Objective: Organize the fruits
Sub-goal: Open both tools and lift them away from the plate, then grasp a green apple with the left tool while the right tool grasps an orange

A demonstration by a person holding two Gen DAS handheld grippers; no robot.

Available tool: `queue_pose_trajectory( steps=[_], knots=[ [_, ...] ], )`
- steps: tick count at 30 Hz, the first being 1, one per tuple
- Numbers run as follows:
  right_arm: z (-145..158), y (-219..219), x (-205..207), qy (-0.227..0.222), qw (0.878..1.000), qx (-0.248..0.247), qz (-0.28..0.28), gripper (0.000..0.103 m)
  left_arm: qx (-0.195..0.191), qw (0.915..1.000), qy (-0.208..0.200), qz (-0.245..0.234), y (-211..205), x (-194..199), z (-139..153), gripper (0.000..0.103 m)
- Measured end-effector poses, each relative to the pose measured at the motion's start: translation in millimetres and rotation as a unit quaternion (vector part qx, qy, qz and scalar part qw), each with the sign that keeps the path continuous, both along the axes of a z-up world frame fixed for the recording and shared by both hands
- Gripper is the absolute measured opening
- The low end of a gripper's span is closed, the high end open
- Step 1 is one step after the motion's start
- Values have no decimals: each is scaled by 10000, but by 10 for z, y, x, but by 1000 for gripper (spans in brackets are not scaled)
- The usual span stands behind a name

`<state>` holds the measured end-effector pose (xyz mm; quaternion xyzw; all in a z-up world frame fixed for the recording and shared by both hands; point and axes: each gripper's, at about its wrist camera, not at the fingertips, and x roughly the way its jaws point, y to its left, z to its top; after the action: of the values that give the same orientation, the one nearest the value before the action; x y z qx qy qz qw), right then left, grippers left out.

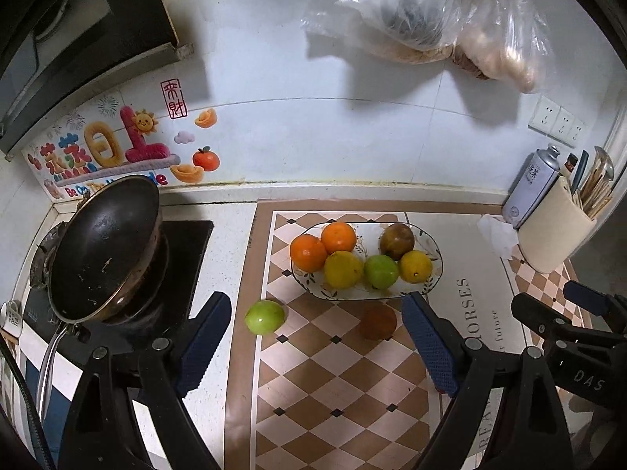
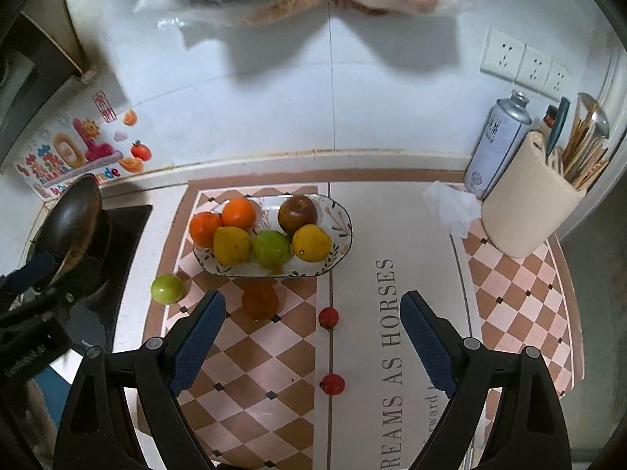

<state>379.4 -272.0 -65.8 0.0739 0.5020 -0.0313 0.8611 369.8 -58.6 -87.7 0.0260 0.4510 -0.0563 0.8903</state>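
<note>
Round loose fruit, both tongs spread wide and holding nothing, plate ahead already crowded.

Green fruit [image 1: 265, 316] just ahead of the left tongs [image 1: 315, 346], brown-orange fruit [image 1: 378, 321] beside it and nearer the plate [image 1: 438, 270]; two small red fruits [image 2: 328, 317] between the fingers of the right tongs [image 2: 313, 346]. Likely to roll off toward the stove [image 1: 188, 235] if nudged off-centre; likely to knock piled fruit over the plate's low rim if set down hard. Open mat [image 2: 274, 411] under both tongs, cup of utensils [image 2: 525, 211] and can well right, pan [image 1: 104, 246] close on the left.
</note>
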Motion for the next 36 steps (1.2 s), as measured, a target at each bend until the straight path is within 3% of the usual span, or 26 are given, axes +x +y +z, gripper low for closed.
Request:
queue_pose_trajectory(
  steps=[5,9,11,13,17,22,28,30,31,34,36],
  knots=[
    [37,-11,-54,-35,9997,228,-81,93,3,10000,-3,100,45,-1,-15,89],
    [-151,-55,9,136,9987,481,-131,93,162,9994,211,210,87,83,-185,89],
    [-332,-85,72,291,9978,584,-153,95,357,9984,328,307,107,137,-315,92],
    [-539,-126,147,476,9963,690,-189,95,641,9962,447,381,103,199,-467,102],
    [-1050,-200,333,888,9899,1084,-221,95,1124,9890,726,629,161,313,-835,102],
    [-1597,8,626,1207,9844,1280,80,95,1263,9793,1293,911,373,438,-1269,102],
    [-2196,386,948,1584,9776,1333,382,94,1136,9685,1812,1276,679,521,-1625,102],
    [-2382,493,1027,1721,9754,1299,460,88,1046,9653,1925,1422,777,542,-1711,102],
    [-2445,529,1051,1771,9744,1290,505,77,980,9636,1999,1481,824,562,-1758,102],
    [-2592,632,1079,1835,9707,1394,683,58,788,9616,2124,1552,897,636,-1845,102],
    [-2583,695,1042,1798,9728,1223,803,58,651,9629,2117,1541,906,699,-1854,102]
  ],
)
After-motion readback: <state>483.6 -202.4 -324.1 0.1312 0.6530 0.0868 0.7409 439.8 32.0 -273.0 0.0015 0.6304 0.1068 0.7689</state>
